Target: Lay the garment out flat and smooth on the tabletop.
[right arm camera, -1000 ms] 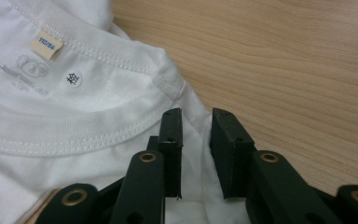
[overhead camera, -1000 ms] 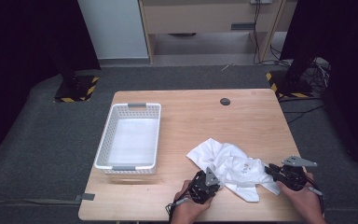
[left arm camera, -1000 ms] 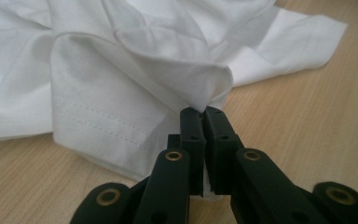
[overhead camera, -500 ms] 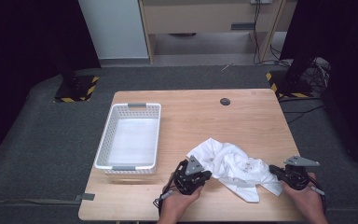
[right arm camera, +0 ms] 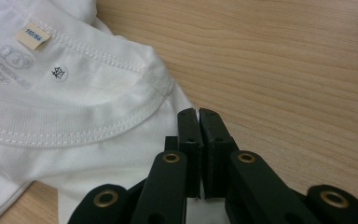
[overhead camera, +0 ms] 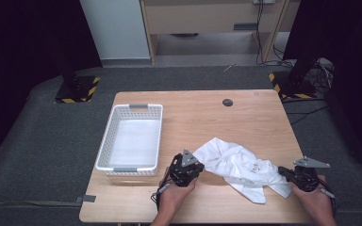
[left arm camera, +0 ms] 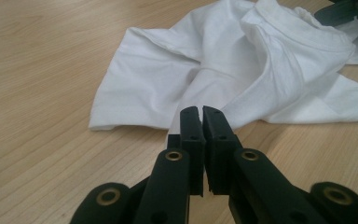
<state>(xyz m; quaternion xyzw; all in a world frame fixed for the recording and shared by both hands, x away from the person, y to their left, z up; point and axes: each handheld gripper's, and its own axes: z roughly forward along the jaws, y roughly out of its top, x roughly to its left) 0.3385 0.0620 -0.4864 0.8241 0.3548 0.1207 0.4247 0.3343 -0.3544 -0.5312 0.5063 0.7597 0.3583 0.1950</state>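
A crumpled white t-shirt lies on the wooden table, near its front edge. My left gripper is at the shirt's left corner, jaws shut, with the shirt's hem drawn into them. In the left gripper view the left gripper points across the shirt toward the other gripper. My right gripper is at the shirt's right edge. Its jaws are shut on the fabric next to the collar, below the size label.
A white plastic basket stands empty at the table's left side, close to my left gripper. A small black round grommet sits near the far edge. Dark floor surrounds the table, and hazard-striped stand bases sit beyond it.
My left gripper has moved left toward the basket, dragging the shirt's corner with it. The shirt is now spread wider. The right gripper has barely moved.
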